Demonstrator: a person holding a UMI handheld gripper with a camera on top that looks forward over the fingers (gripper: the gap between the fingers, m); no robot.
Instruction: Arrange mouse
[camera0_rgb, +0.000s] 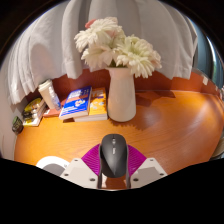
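A dark grey computer mouse (113, 154) sits between my two fingers, its nose pointing away from me. Both magenta pads (93, 158) press against its sides, and it appears held just above the wooden table (165, 125). My gripper (113, 166) is shut on the mouse. The mouse's rear end is hidden by the gripper body.
A white vase (121, 94) with white flowers (116, 47) stands straight ahead, beyond the mouse. Books and boxes (81, 103) lie to its left, more items (32, 110) further left. A white round object (50, 164) lies beside the left finger. A white curtain hangs behind.
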